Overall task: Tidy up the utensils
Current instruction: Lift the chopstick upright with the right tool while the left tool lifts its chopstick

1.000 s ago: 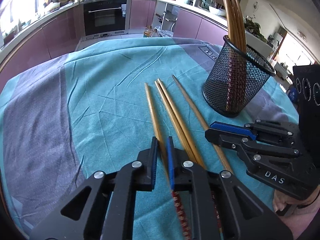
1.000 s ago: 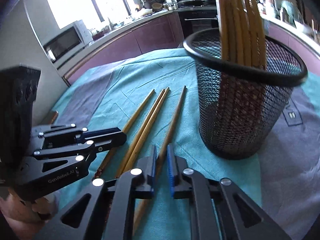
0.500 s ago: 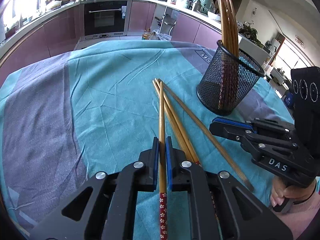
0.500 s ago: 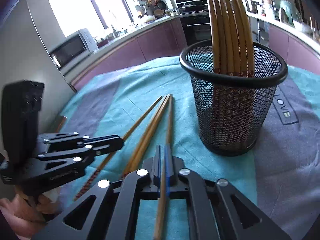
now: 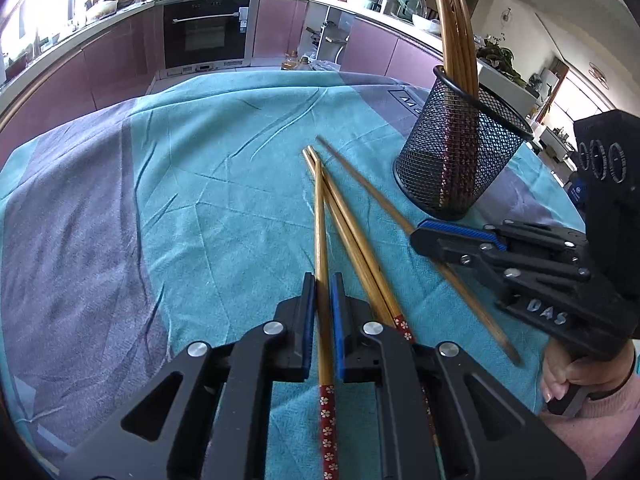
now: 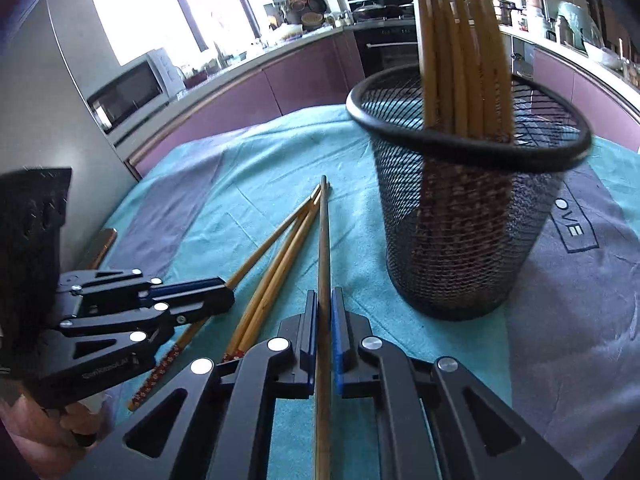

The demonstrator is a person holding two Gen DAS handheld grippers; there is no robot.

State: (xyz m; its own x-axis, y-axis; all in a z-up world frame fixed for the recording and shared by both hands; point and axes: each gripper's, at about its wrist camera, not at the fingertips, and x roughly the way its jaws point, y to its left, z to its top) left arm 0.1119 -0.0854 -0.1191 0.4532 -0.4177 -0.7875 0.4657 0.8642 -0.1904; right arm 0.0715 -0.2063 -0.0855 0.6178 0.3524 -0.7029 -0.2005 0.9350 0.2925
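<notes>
Chopsticks are seen in both views. Left wrist: one chopstick (image 5: pixel 320 240) is clamped by the left tool (image 5: pixel 323 300), two others (image 5: pixel 352 240) lying beside it on the counter (image 5: pixel 200 200). Right wrist: a plain chopstick (image 6: pixel 322 248) is clamped by the right tool (image 6: pixel 324 312), near the mesh holder (image 6: pixel 464 232).

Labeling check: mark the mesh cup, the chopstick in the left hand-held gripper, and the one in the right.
mesh cup (image 5: pixel 460 152), left wrist view, side wall
left chopstick (image 5: pixel 320 220), left wrist view, bare shaft ahead of the jaws
right chopstick (image 6: pixel 323 240), right wrist view, mid shaft

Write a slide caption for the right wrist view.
Right gripper clamps one chopstick beside the mesh holder.
</notes>
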